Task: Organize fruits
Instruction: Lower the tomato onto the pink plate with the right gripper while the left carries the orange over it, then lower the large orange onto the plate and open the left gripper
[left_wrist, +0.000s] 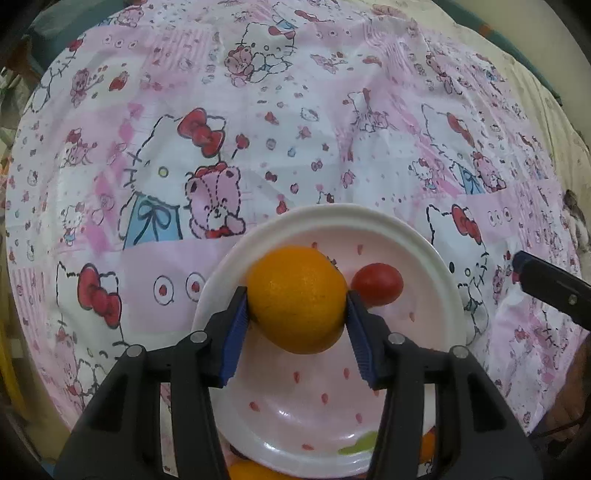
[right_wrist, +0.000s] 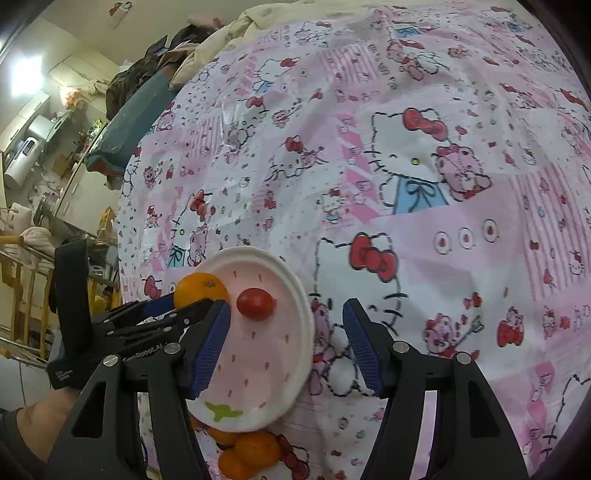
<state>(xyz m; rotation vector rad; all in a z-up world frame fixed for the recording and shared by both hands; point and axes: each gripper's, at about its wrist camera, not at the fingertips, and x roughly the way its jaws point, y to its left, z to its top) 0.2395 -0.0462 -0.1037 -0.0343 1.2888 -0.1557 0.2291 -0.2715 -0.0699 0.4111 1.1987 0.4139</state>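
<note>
My left gripper (left_wrist: 297, 304) is shut on an orange (left_wrist: 297, 299), its blue pads pressing both sides, just above a white plate (left_wrist: 417, 243) with small red marks. A red cherry tomato (left_wrist: 377, 284) lies on the plate right of the orange. In the right wrist view the same orange (right_wrist: 199, 290) shows in the left gripper (right_wrist: 177, 310) over the plate (right_wrist: 291, 280), with the tomato (right_wrist: 255, 303) near the plate's middle. My right gripper (right_wrist: 286, 347) stands open and empty above the plate's right rim. One right finger (left_wrist: 550, 286) enters the left wrist view at the right edge.
Several more oranges (right_wrist: 247, 452) lie on the cloth just below the plate. A pink cartoon-print cloth (right_wrist: 443, 184) covers the surface. A person's hand (right_wrist: 44, 413) holds the left gripper. Furniture and clutter stand beyond the cloth's left edge (right_wrist: 37, 184).
</note>
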